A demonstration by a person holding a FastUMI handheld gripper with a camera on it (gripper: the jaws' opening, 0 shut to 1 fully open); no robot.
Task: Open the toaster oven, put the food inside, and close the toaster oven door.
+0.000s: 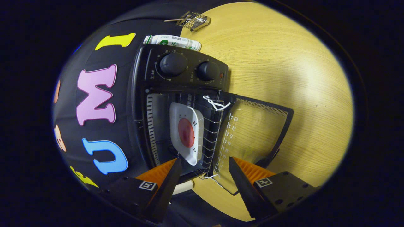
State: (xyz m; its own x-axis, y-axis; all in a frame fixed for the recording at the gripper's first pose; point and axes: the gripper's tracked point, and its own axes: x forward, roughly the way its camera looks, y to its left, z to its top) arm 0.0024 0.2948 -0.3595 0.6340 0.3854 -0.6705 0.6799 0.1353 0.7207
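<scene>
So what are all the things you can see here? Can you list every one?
toaster oven: one, black, on the wooden table, against the booth wall.
knobs: two, black, on the oven's control panel.
oven door: one, glass in a black frame, swung open over the table.
wire rack: one, silver, inside the oven.
plate: one, white, on the rack.
food: one round piece, red, on the plate.
table: one, light wood.
packet: one, white and green, beyond the oven.
metal mesh item: one, silver, farther back.
claw: one, fingers apart, holding nothing, just before the open oven.

Black toaster oven (176, 104); white plate (186, 134), red food (186, 132).
</scene>
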